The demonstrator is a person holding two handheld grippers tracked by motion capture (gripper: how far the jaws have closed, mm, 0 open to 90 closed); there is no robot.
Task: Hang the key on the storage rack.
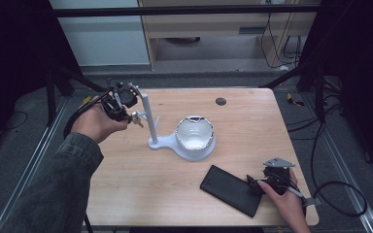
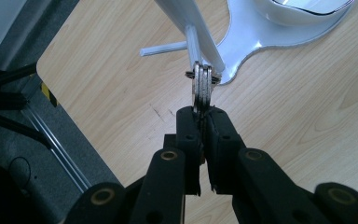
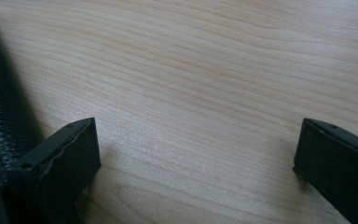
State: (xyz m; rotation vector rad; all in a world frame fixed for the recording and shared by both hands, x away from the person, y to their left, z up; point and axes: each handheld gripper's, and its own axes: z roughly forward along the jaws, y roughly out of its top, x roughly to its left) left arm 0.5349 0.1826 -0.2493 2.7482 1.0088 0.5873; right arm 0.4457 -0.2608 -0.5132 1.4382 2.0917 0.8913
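Left gripper view: left gripper (image 2: 204,114) clamped key bunch (image 2: 202,86) beside white stand (image 1: 151,121) near table's (image 1: 141,189) left edge (right gripper (image 3: 196,154) gaped empty, beside black case (image 1: 230,190)).

Wood table (image 1: 141,184) w/ white stand (image 1: 161,141) & black case (image 1: 230,190) lying on it.

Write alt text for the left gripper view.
The left gripper pinches a bunch of keys beside the slanted post of a white stand, above a light wooden table.
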